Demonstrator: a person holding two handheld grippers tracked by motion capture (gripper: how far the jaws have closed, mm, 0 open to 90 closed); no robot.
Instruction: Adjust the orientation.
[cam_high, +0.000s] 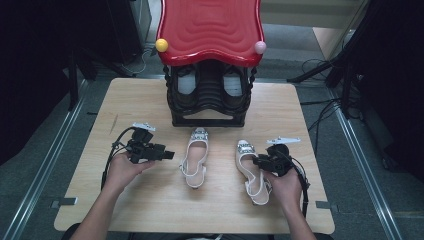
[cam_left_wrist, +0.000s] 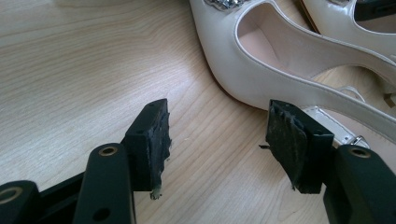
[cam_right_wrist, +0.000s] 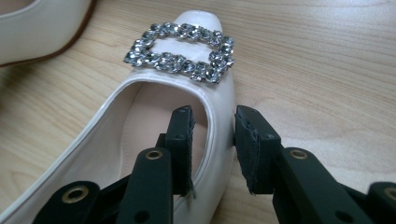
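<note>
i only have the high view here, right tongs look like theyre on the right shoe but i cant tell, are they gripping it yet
Observer: Not clamped. In the right gripper view the right tongs straddle the side wall of the right shoe, one jaw inside the opening, one outside, with a gap left.
Operator: where on the shoe
Observer: Just behind the rhinestone buckle on the toe.
Operator: and the left tongs, holding anything
Observer: No. The left tongs are wide open over bare table, with the left shoe just ahead of them, untouched.
</note>
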